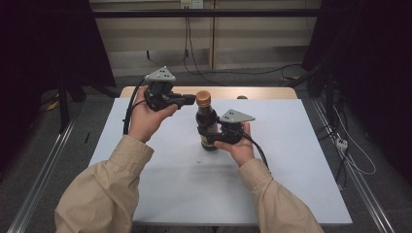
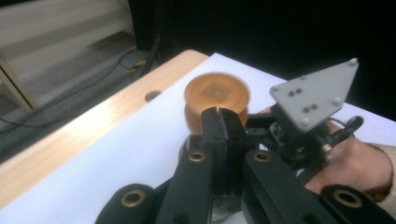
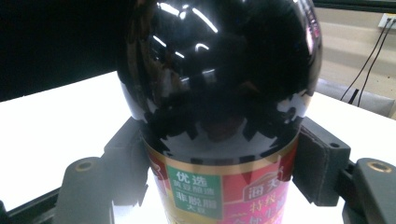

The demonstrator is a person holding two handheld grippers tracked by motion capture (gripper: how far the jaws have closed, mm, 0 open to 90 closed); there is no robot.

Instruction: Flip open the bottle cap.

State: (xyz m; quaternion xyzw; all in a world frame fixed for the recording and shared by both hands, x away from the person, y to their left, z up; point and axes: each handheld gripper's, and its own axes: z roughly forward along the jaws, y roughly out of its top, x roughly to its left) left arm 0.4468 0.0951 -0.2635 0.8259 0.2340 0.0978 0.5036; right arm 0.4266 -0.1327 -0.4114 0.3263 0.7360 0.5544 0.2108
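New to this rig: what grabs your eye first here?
The dark glossy bottle standing mid-table on the white sheet, the right gripper clamped around its labelled body. Then its orange-brown cap, with the shut left gripper right beside it at cap height.

The bottle (image 3: 219, 88) is dark, shiny glass with a smooth paper label (image 3: 219, 191). Its cap (image 2: 216, 94) looks like matt orange plastic. The table (image 2: 56, 140) edge is smooth wood.
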